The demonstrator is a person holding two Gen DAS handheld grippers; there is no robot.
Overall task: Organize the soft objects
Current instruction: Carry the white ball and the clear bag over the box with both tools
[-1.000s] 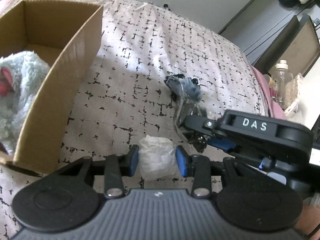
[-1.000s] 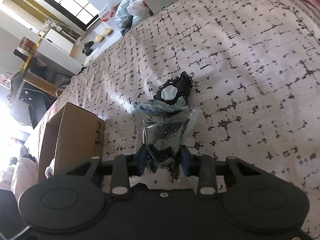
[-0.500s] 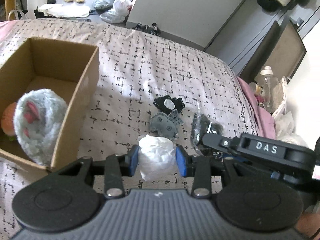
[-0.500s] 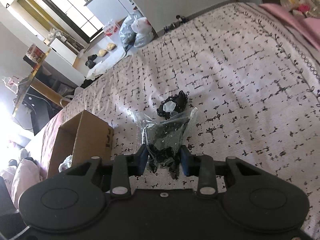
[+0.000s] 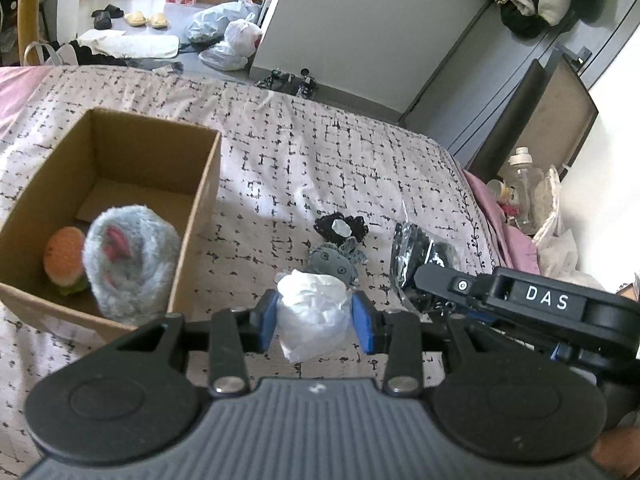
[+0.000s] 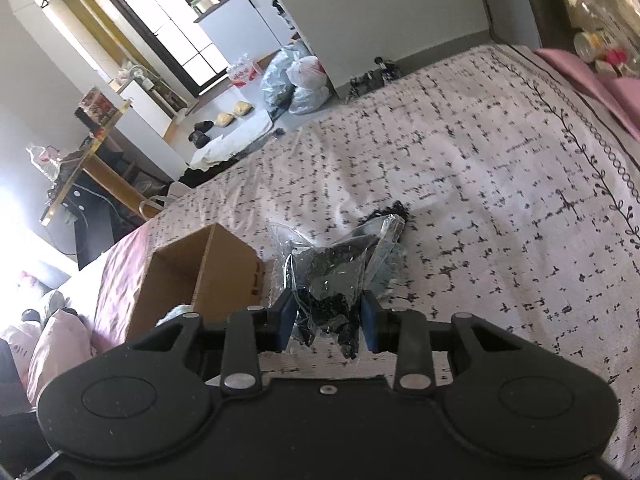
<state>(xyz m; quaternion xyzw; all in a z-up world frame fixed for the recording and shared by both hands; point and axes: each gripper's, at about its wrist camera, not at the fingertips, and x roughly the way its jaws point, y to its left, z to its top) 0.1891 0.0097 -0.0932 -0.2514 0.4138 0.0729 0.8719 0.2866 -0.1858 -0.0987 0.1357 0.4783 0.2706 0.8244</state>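
Observation:
My left gripper (image 5: 314, 322) is shut on a crumpled white soft wad (image 5: 310, 316), held above the bed. My right gripper (image 6: 328, 320) is shut on a clear plastic bag of black fabric (image 6: 336, 276); the bag also shows in the left wrist view (image 5: 416, 256). A cardboard box (image 5: 200, 216) stands at the left on the bed, holding a grey fluffy plush (image 5: 128, 260) and a burger toy (image 5: 64, 256). A small grey plush (image 5: 334, 262) and a black lacy item (image 5: 342, 230) lie on the bed between the grippers and the box.
The patterned bedspread (image 5: 320, 152) stretches to the far edge, with floor, plastic bags (image 5: 228, 40) and slippers beyond. Bottles (image 5: 520, 184) and a white bag stand off the bed's right side. The box also shows in the right wrist view (image 6: 224, 276).
Both grippers have risen up and back from the bed with their loads. The box's inside with the grey plush and burger toy has come into view.

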